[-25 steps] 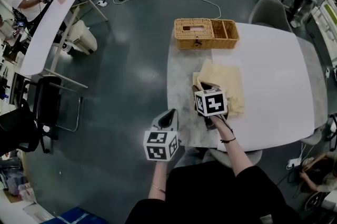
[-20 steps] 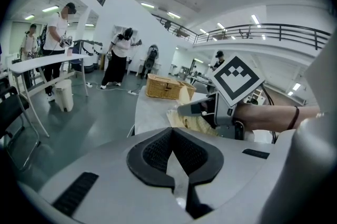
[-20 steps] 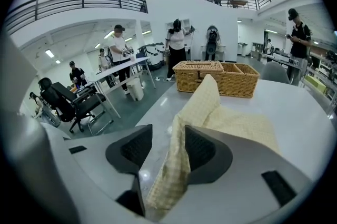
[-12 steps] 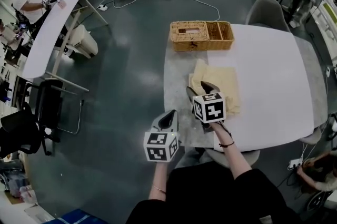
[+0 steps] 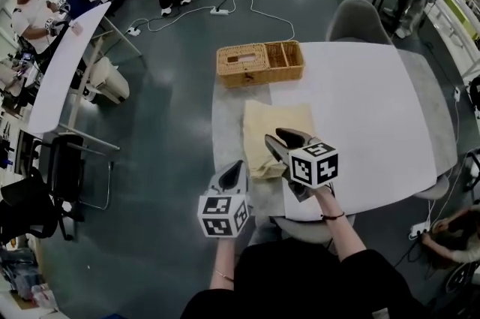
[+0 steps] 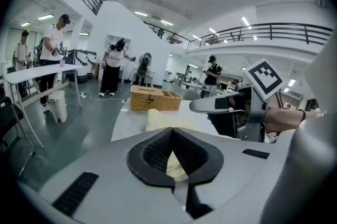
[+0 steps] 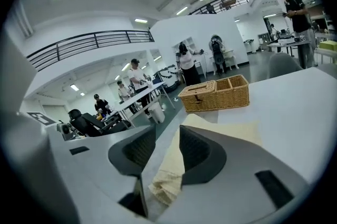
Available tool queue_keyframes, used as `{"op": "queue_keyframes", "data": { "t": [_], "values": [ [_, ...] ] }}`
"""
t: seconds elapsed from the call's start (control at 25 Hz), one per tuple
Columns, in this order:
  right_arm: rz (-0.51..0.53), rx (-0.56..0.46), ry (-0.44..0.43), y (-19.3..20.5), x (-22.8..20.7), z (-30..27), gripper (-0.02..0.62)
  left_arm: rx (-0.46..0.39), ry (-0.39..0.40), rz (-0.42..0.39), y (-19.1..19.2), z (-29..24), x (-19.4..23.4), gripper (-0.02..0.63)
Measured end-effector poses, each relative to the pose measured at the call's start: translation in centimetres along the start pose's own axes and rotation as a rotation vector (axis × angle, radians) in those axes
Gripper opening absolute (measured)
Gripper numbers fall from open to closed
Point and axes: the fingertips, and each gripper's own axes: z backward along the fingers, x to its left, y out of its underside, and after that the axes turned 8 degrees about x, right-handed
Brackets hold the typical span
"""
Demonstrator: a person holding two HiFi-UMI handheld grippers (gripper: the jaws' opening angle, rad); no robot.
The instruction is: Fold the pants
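Observation:
The cream pants [image 5: 279, 131] lie on the white table [image 5: 367, 100], bunched at their near left corner. My right gripper [image 5: 279, 139] hovers over that near end. Its jaws are closing, and in the right gripper view [image 7: 167, 130] a gap still shows, with the bunched cloth [image 7: 167, 182] seen between them and neither pad pressing on it. My left gripper [image 5: 234, 173] hangs off the table's near left corner, beside the pants and apart from them. In the left gripper view its jaws [image 6: 171, 130] meet at the tips and the pants [image 6: 167, 118] show beyond.
A wicker basket [image 5: 259, 64] with compartments stands at the table's far left edge, just past the pants. A grey chair [image 5: 358, 19] sits behind the table. A long white table [image 5: 64, 62], a black chair [image 5: 64, 167] and several people are off to the left.
My right gripper has risen and drawn back toward the near edge; its jaws stand wider apart than before. The pants' near left corner is now bunched. The left gripper rose slightly.

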Motion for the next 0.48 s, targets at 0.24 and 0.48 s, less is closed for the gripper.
{"op": "queue_keyframes", "data": {
  "t": [0.24,0.48],
  "values": [
    [0.034,-0.066,-0.036,-0.9,-1.2,5.2,0.041,-0.056,0.014,-0.047,-2.7,0.2,-3.6,0.008],
    [0.052,-0.138,-0.069,-1.0,-2.1,10.2,0.018,-0.112,0.006,-0.083,-4.3,1.8,-6.3,0.008]
  ]
}}
